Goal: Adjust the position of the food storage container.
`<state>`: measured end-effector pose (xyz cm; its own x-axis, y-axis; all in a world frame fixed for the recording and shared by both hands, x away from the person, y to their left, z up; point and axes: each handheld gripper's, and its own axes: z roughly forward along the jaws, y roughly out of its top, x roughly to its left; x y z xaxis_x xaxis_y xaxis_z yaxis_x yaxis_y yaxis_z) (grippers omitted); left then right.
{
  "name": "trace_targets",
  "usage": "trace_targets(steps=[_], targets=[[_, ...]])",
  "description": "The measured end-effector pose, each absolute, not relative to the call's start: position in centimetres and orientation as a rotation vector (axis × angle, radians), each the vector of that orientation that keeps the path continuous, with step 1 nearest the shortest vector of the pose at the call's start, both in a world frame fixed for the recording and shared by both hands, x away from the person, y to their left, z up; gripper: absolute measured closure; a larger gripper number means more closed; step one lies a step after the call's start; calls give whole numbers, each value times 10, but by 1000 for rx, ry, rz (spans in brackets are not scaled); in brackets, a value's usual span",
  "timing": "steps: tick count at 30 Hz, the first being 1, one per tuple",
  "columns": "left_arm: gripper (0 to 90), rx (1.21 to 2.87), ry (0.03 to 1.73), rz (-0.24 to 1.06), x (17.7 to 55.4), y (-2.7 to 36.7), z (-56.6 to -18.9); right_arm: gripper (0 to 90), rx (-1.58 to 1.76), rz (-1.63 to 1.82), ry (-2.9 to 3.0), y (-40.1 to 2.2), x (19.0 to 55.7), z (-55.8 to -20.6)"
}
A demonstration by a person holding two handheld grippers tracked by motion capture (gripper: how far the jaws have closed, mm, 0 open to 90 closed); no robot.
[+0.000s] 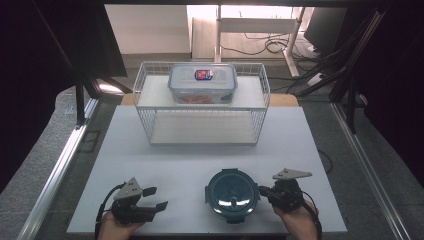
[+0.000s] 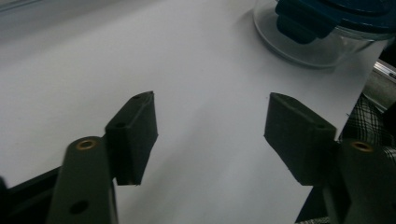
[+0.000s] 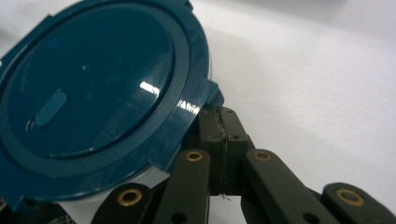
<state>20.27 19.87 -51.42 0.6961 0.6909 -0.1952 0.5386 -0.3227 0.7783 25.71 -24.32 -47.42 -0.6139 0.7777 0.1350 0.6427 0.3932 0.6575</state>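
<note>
A round clear container with a dark teal lid (image 1: 232,194) stands near the front edge of the white mat; the left gripper view shows its glass side and a lid latch (image 2: 327,23). My right gripper (image 1: 262,191) is at the container's right side, its jaws shut pad to pad with nothing between them. In the right gripper view the gripper's tips (image 3: 219,112) sit right at the lid's rim (image 3: 93,107), beside a latch tab. My left gripper (image 1: 156,198) rests at the front left, pointing right toward the container. Its jaws stand open (image 2: 210,121) over bare mat.
A white wire rack (image 1: 202,107) stands at the back of the mat, with a rectangular clear lidded box (image 1: 202,82) on its top shelf. Bare mat (image 1: 190,160) lies between the rack and the grippers. Metal rails run along both sides of the table.
</note>
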Motion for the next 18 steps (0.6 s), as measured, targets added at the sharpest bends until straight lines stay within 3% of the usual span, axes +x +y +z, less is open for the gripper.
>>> trace_targets(steps=[12,18], targets=[[516,1987,929,130,203,196,-514,892,1283,1021,2470,-245,250,-476],[722,1998,904,70,207,181,-513,892,1259,1036,2495,-232,250,-477]])
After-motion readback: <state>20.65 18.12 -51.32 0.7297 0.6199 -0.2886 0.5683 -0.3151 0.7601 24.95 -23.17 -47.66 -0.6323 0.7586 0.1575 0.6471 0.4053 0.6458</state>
